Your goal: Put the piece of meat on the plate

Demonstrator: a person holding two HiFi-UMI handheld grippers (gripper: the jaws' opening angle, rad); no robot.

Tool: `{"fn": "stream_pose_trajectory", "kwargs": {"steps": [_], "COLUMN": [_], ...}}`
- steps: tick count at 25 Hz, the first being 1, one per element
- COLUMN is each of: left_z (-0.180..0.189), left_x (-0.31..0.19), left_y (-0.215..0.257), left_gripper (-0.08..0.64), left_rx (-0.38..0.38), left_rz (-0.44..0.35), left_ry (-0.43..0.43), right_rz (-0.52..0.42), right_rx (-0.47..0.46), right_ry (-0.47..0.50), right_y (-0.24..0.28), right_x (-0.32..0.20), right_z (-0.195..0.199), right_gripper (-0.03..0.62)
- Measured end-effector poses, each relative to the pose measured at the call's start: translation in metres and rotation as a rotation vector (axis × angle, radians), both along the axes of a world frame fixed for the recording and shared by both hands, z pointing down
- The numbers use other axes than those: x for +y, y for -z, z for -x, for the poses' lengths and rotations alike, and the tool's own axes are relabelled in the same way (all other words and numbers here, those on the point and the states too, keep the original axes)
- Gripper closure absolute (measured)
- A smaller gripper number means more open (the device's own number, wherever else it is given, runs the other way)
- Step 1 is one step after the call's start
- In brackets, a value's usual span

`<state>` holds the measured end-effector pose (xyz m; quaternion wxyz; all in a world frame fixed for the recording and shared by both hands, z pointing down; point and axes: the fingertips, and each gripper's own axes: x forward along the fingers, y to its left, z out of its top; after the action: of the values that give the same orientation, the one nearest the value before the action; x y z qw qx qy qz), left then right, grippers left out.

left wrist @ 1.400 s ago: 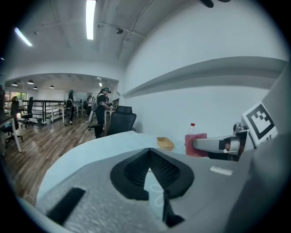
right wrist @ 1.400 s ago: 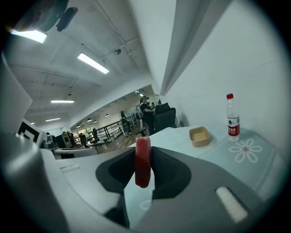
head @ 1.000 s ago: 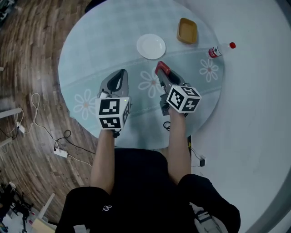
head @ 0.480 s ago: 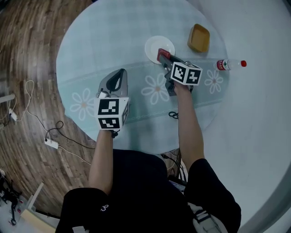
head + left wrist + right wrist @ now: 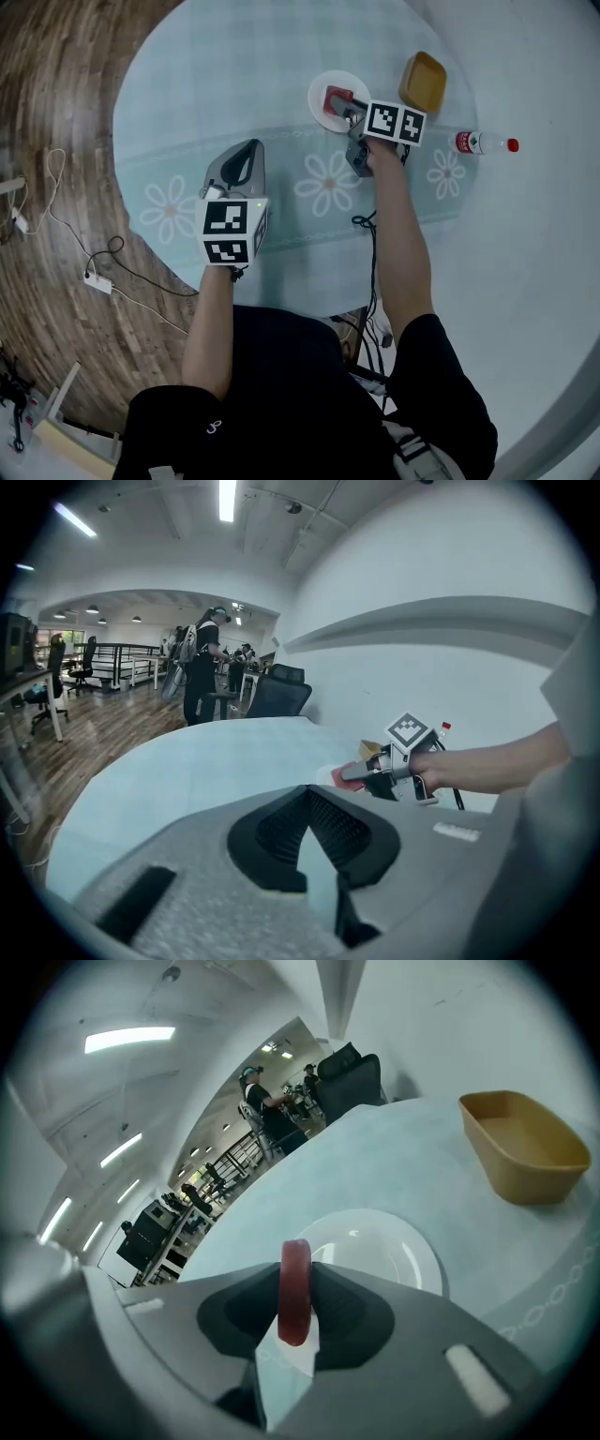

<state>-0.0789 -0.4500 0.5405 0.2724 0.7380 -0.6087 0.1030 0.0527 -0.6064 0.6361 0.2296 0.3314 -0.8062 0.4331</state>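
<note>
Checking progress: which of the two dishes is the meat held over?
The round white plate, directly beneath the red meat; the tan rectangular dish sits apart, empty.

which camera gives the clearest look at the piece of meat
The right gripper view: the piece of meat sits central, pinched edge-on by the right gripper over the plate. The head view shows a small red patch; the left gripper view, a distant pink sliver.

The right gripper (image 5: 343,105) has travelled from the middle of the head view up to the upper centre, with the arm (image 5: 398,234) stretched out. The red piece of meat (image 5: 336,95) clamped in its jaws now hangs over the plate (image 5: 322,114) instead of below it in the frame.
</note>
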Motion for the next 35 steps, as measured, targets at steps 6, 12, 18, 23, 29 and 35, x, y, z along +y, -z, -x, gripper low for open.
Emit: {"fn": "stream_pose_trajectory", "kwargs": {"steps": [6,12,18,23,29,35], "left_z": [0.001,0.003,0.005,-0.011,-0.039,-0.071], "left_x": [0.002,0.008,0.016,0.027,0.043,0.068], "left_y": [0.004,0.018,0.051,0.094,0.142,0.187], "left_gripper": [0.566,0.566,0.566,0.566,0.566,0.566], "left_rx": [0.004,0.005,-0.007,-0.008,-0.025,-0.073], "left_rz": [-0.012,-0.033,-0.099,-0.182,-0.281,-0.395], "left_ry": [-0.002,0.000,0.000,-0.023,-0.058,-0.081], "right_rz": [0.030,-0.011,-0.207,-0.460,-0.732,-0.876], "right_rx": [0.023,0.169,0.090,-0.019,-0.072,-0.089], "right_ry": [-0.093,-0.185,-0.278,-0.329,-0.369,-0.318], "right_y": [-0.010,-0.015,0.049,0.140,0.242,0.304], "right_x": [-0.010,-0.015,0.000,0.044,0.116,0.196], "right_z": [-0.013,-0.041,-0.049,-0.059,-0.076,-0.090], "right_gripper": [0.464,0.379,0.393,0.498,0.588,0.586]}}
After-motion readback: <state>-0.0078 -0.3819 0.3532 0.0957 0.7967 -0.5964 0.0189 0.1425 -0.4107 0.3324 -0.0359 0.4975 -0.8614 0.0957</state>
